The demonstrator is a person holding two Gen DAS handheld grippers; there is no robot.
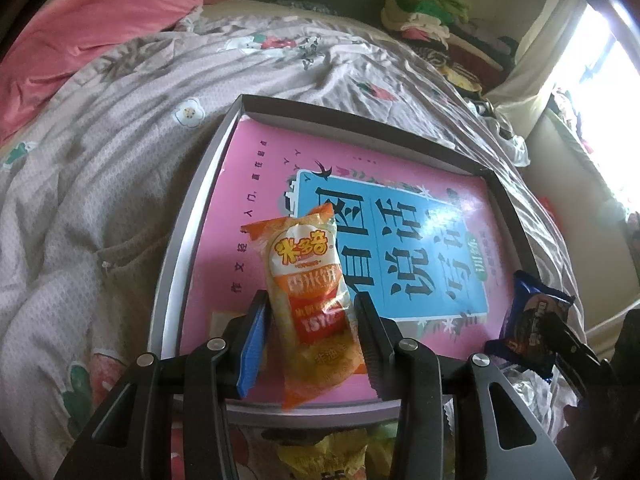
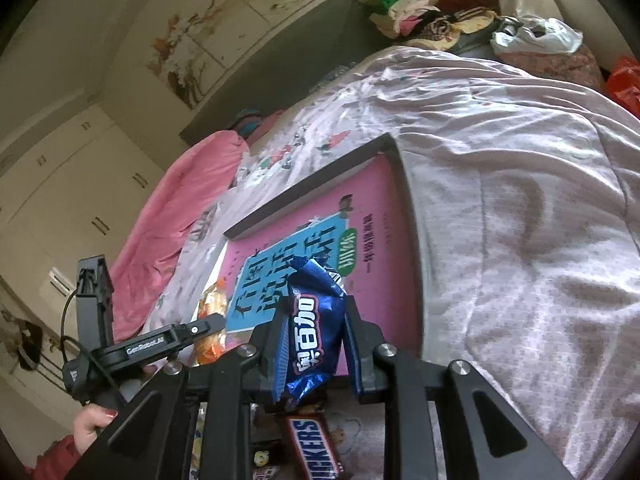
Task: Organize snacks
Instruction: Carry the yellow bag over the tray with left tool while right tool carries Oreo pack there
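Left tongs: while they hover over the tray, the left tongs (image 1: 310, 322) clamp an orange rice-cracker packet (image 1: 308, 304) at its lower half, top end pointing away over the book.
Right tongs: the right tongs (image 2: 314, 344) pinch a blue snack packet (image 2: 314, 332), its crumpled top sticking up past the pads, right at the tray's near-right corner.
Tray: a shallow dark-rimmed tray (image 1: 188, 236) lies on the bed (image 1: 100, 168), lined by a pink book with a blue title panel (image 1: 384, 240).
Only the right view: a Snickers bar (image 2: 316, 446) lies on the bedding below the tongs, and a hand (image 2: 90, 424) grips the other tool's handle.
Only the left view: a yellow wrapper (image 1: 324, 458) sits just outside the tray's near rim.
Hard to read: that wrapper is cut off by the frame edge; small print on both packets blurs.
Room: the book's surface lies bare beyond both packets, with quilt all round the rim.
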